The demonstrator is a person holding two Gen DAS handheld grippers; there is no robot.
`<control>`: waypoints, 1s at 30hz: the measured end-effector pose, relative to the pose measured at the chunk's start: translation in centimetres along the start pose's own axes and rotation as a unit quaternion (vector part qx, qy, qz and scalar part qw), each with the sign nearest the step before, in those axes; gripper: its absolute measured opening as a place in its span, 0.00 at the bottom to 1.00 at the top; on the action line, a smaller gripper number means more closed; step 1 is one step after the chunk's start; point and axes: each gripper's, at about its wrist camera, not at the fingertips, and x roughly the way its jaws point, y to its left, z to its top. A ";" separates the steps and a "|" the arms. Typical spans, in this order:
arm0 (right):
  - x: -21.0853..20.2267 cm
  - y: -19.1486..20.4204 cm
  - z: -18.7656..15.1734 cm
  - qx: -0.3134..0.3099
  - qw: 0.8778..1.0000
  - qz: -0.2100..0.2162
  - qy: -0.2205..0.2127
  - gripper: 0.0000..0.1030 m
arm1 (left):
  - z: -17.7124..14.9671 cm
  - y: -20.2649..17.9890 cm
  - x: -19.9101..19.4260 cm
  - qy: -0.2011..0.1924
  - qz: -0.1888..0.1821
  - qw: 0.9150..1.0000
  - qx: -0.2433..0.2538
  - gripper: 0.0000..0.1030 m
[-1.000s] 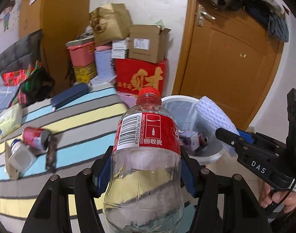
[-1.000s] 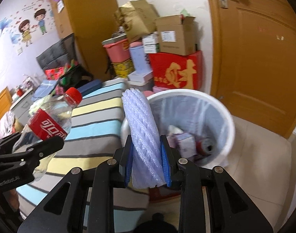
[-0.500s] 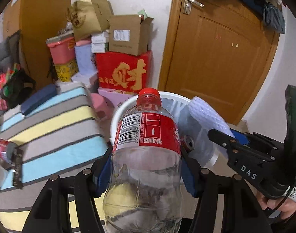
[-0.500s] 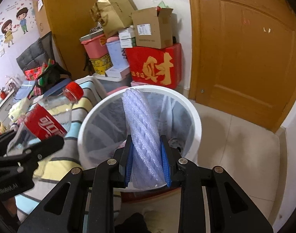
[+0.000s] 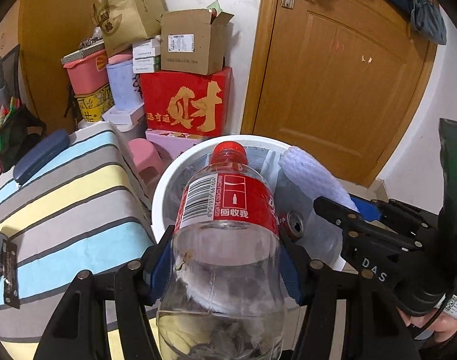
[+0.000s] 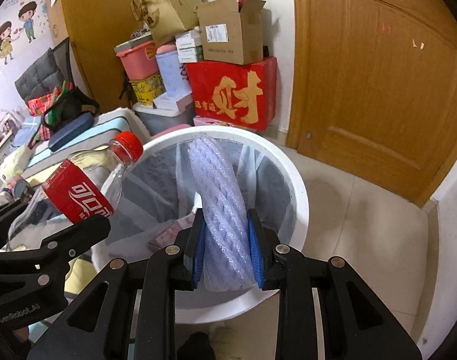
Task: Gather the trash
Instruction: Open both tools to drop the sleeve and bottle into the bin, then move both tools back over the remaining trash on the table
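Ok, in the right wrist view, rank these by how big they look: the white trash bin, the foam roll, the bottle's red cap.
1. White trash bin, clearly the largest.
2. Foam roll, though it sits close to the camera in the right gripper, which inflates it.
3. Bottle's red cap, smallest.

Both grippers share one build: matte black plastic frames with triangular cut-outs in the finger arms, silver round screw heads at the pivots, blue pads on the inner faces. Left gripper [image 5: 225, 262]: two arms splayed in a V, one screw per joint. Right gripper [image 6: 225, 249]: same layout. From the left wrist view its side reads "DAS" in white, with a small green light on the black body behind, a thin black cable and a QR sticker near the hand [image 5: 438, 327]. From the right wrist view, the left gripper's side reads "GenRobot.AI".
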 end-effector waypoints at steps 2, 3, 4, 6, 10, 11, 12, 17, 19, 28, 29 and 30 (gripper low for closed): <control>0.3 0.0 0.0 -0.005 1.000 -0.003 0.008 0.27 | 0.2 -0.1 0.3 0.003 0.015 1.000 0.003 0.61; 0.5 -0.1 0.0 -0.005 1.000 -0.008 0.012 0.28 | 0.2 -0.3 0.3 0.000 0.023 1.000 0.011 0.61; 0.5 -0.1 0.0 -0.006 1.000 -0.013 0.013 0.29 | 0.2 -0.4 0.2 -0.002 0.021 1.000 0.013 0.61; 0.6 -0.1 -0.1 -0.009 1.000 -0.015 0.015 0.35 | 0.3 -0.2 0.1 -0.002 -0.002 1.000 0.004 0.64; 0.4 -0.1 -0.2 -0.009 1.000 -0.017 0.014 0.48 | 0.4 0.0 -0.5 -0.012 0.009 1.000 0.003 0.68; 0.1 -0.1 -0.3 -0.009 1.000 -0.016 0.013 0.48 | 0.5 0.1 -0.6 -0.011 0.004 1.000 0.000 0.68; 0.1 0.0 -0.3 -0.010 1.000 -0.017 0.012 0.48 | 0.4 0.2 -0.6 -0.010 0.002 1.000 -0.002 0.68; -0.5 0.0 -0.2 -0.007 1.000 -0.016 0.005 0.48 | 0.2 0.8 -1.9 -0.018 0.010 1.000 -0.011 0.68; -0.9 0.2 -0.2 -0.005 1.000 -0.017 0.001 0.48 | 0.1 0.9 -2.4 -0.022 0.012 1.000 -0.011 0.68; -2.9 1.6 -0.2 -0.008 1.000 -0.005 -0.026 0.48 | -1.0 2.2 -5.7 -0.044 0.028 0.998 -0.018 0.68; -3.0 1.8 -0.2 -0.010 1.000 -0.003 -0.029 0.48 | -1.2 2.4 -6.1 -0.046 0.030 0.998 -0.022 0.68; -3.2 2.2 -0.2 -0.013 0.999 -0.001 -0.033 0.48 | -1.4 2.7 -6.4 -0.047 0.029 0.998 -0.025 0.68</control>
